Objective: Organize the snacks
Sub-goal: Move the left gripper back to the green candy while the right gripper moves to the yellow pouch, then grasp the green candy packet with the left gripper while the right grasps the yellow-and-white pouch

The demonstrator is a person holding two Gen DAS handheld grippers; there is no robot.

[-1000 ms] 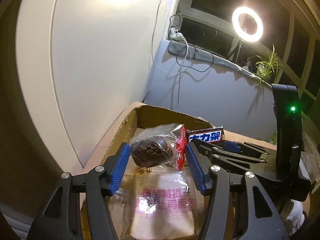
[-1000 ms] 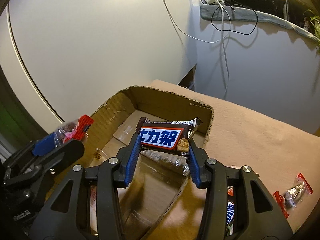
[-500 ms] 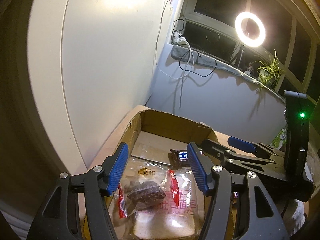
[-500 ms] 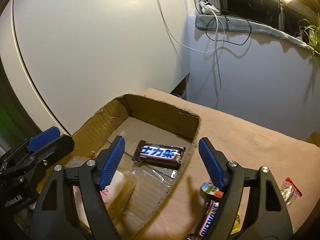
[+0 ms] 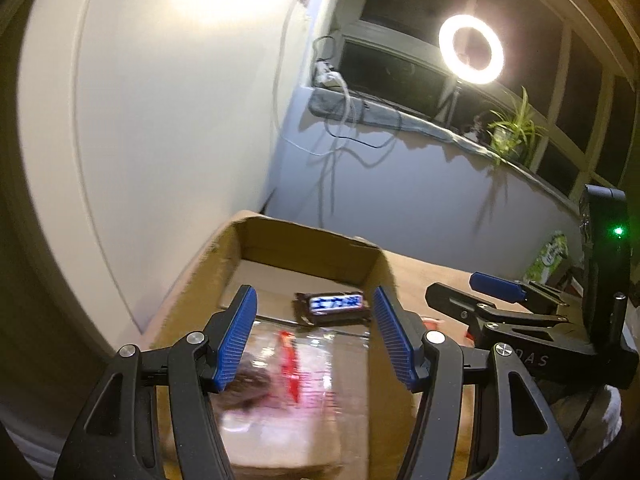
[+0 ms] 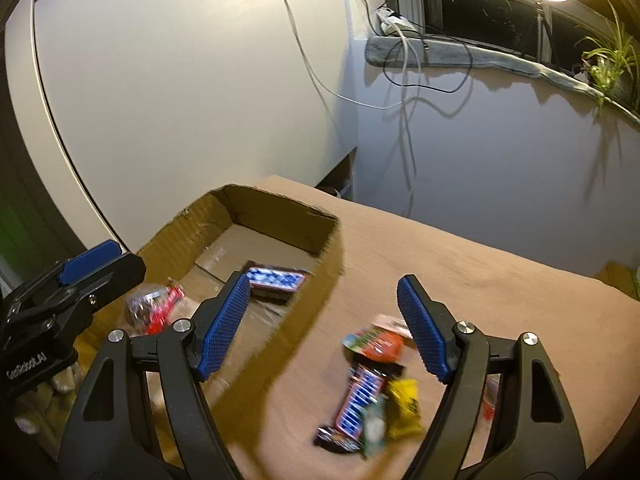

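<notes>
Since a second ago both claws have dropped their snacks into the box (image 6: 280, 220); the bar (image 6: 276, 280) lies at its far end. The right claw (image 6: 328, 332), gaping empty, swings over the pile (image 6: 372, 392) right of the box. It should straddle one slick, crinkly wrapper squarely. The left claw (image 5: 312, 340) hangs open over the box.

A white wall panel (image 6: 180, 92) is seen at left, adjoined by a pale painted wall (image 6: 480, 168) below a dark window (image 5: 400, 68). A lit ring light (image 5: 471, 49) is mounted at the sill, where a potted plant (image 5: 514, 130) and trailing cables (image 6: 404, 76) are noted. A tan tabletop (image 6: 460, 276) is observed below
</notes>
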